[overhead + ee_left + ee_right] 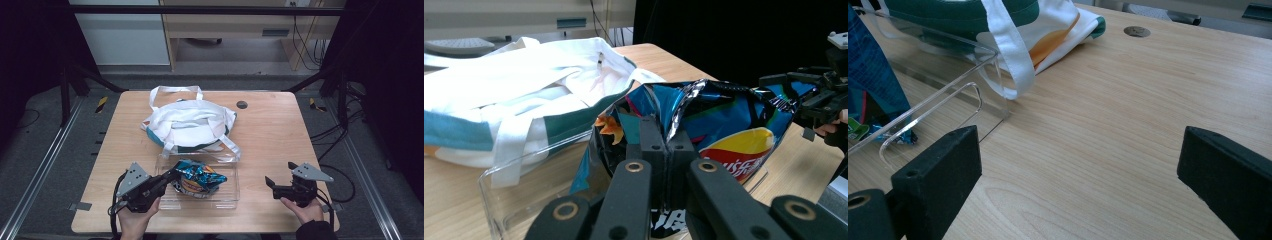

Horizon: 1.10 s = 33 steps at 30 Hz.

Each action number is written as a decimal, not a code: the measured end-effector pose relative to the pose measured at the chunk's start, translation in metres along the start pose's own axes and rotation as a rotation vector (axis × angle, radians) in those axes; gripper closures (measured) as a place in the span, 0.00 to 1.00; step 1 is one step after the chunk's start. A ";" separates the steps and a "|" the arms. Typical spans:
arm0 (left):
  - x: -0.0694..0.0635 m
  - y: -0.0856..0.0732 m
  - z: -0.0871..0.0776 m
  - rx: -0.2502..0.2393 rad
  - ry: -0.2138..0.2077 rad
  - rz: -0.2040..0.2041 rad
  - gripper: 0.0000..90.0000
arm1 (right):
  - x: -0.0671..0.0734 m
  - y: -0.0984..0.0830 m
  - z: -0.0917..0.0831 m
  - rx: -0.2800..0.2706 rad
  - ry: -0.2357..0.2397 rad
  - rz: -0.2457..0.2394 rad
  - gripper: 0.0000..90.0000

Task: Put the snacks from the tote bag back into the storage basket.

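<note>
A blue chip bag [200, 179] sits crumpled in a clear plastic tray [235, 197] near the table's front edge. My left gripper [172, 176] is shut on the bag's left end; in the left gripper view the jaws pinch the foil of the chip bag [724, 125] at the left gripper's tips [666, 145]. My right gripper [271, 188] rests to the right of the tray, open, with only bare wood between its jaws [1078, 160]. A corner of the chip bag [873, 75] shows behind the tray wall [948, 95].
A white tote bag [187, 122] with teal trim lies behind the tray, and one of its straps [1008, 55] hangs over the tray's far rim. A round cable hole [242, 104] sits at the back of the wooden table [280, 135]. Bare wood lies to the right.
</note>
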State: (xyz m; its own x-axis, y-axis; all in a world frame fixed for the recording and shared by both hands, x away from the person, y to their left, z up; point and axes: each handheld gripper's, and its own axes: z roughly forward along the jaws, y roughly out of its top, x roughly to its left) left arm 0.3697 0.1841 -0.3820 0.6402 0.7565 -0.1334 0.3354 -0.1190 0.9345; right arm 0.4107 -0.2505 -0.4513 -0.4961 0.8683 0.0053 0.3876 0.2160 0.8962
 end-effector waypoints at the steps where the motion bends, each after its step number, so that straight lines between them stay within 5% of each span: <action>1: 0.001 -0.001 0.000 0.002 0.005 -0.005 0.99 | 0.000 0.000 0.000 0.001 0.000 0.001 0.05; 8: 0.010 -0.006 0.004 0.010 0.028 -0.051 0.99 | 0.000 0.000 0.001 0.003 0.001 -0.002 0.05; 18: 0.012 -0.004 0.009 -0.007 0.048 -0.043 0.98 | 0.000 -0.001 0.002 0.007 -0.001 -0.001 0.05; 33: 0.021 0.010 0.031 -0.009 0.067 -0.092 0.97 | -0.001 -0.002 0.003 0.017 -0.003 -0.001 0.05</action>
State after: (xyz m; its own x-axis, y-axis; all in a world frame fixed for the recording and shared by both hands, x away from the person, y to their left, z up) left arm 0.4079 0.1786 -0.3860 0.5588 0.8056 -0.1969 0.3844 -0.0412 0.9223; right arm 0.4128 -0.2505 -0.4541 -0.4937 0.8696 0.0033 0.4008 0.2242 0.8883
